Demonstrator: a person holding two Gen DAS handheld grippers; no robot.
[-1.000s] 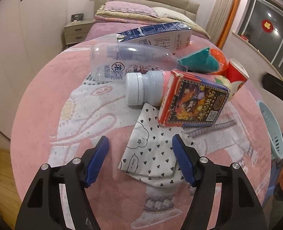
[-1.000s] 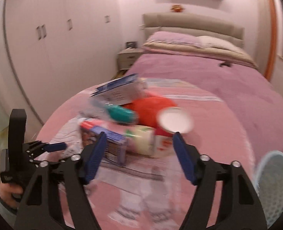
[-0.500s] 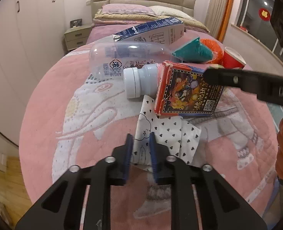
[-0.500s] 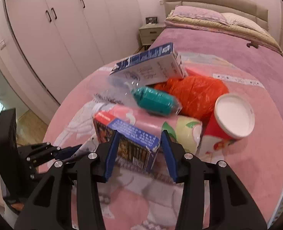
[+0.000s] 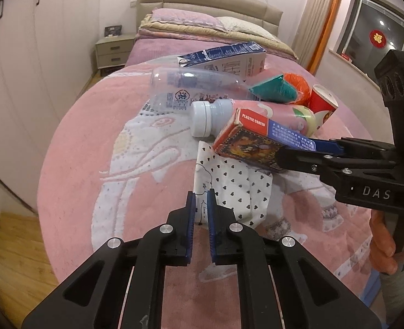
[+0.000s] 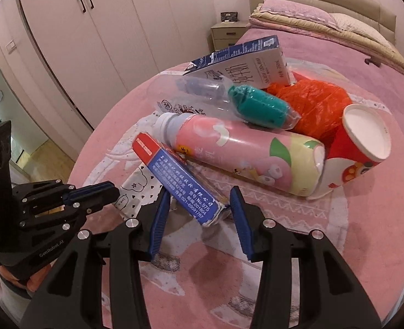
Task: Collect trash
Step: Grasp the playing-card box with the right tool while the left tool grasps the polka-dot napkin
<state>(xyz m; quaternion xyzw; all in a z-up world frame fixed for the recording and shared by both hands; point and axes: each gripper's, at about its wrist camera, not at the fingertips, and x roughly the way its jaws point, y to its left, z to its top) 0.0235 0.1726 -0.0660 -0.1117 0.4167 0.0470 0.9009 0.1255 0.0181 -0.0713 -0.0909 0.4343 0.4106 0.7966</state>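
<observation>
A pile of trash lies on a pink blanket (image 5: 92, 142). A white heart-print paper (image 5: 234, 186) (image 6: 136, 192) lies at the pile's near edge. My left gripper (image 5: 200, 196) (image 6: 111, 192) is closing, and its pads pinch the paper's bunched near edge. A red and blue card box (image 5: 245, 139) (image 6: 180, 181) is tilted up off the paper, with my right gripper (image 6: 200, 192) (image 5: 297, 150) shut on its near end. Behind it lie a pink bottle (image 6: 245, 150), a clear bottle (image 5: 185, 87), a milk carton (image 5: 229, 57), a teal pack (image 6: 259, 104), an orange bag (image 6: 317, 101) and a red paper cup (image 6: 363, 137).
The blanket covers the foot of a bed (image 5: 202, 24) with pillows at the far end. White wardrobes (image 6: 97, 27) and a nightstand (image 5: 114, 52) stand to the left, and wooden floor (image 5: 7, 246) shows below them. A person's hand (image 5: 382, 241) holds the right gripper.
The left jaws closed from wide apart onto the paper's edge. The right gripper came down over the pile, narrowed around the card box and tipped it up.
</observation>
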